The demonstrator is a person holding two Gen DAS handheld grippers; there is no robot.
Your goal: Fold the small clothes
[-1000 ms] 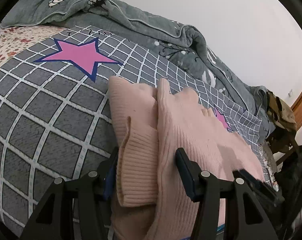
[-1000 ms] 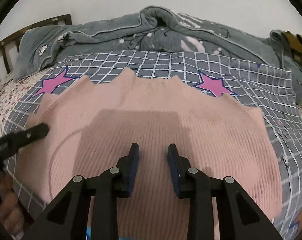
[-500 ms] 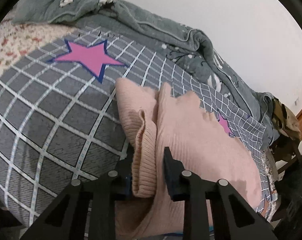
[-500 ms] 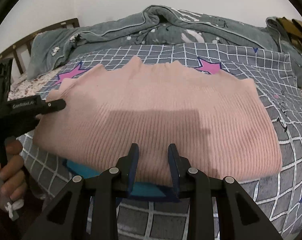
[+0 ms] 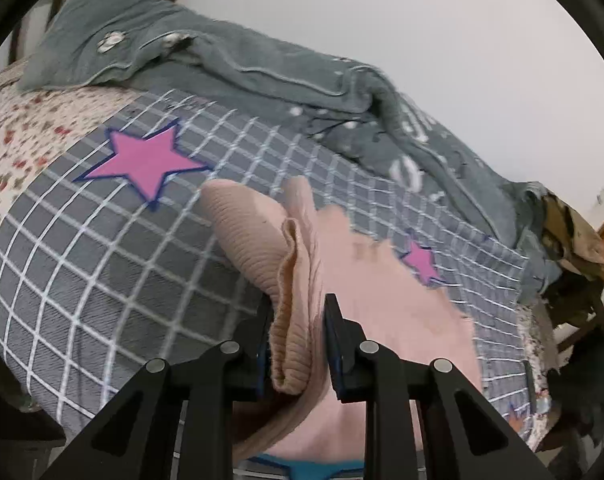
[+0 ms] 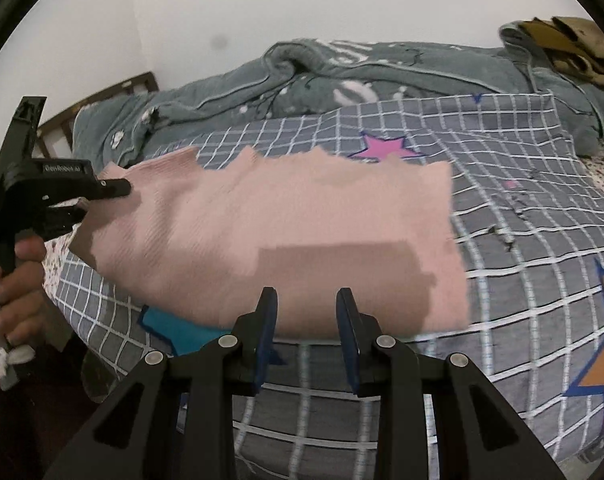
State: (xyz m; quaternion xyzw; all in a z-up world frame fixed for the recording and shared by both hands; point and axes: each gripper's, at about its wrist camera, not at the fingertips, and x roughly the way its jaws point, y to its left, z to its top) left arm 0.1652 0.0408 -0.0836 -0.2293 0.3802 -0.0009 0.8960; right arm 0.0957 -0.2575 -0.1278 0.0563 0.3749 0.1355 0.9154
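Soft, even indoor light fills both views, bright on the white wall [image 6: 342,8] with no glare. Both fisheye frames bend strongly toward their rims, curving the grid lines of the checked bedsheet [image 5: 101,272], and black vignette cuts the corners. Motion blur smears the pink sweater [image 6: 285,224], whose far edge breaks into blocky, jagged artefacts. A dull rectangular shadow lies on its near part. The right hand-held gripper [image 6: 306,300] stays sharp.
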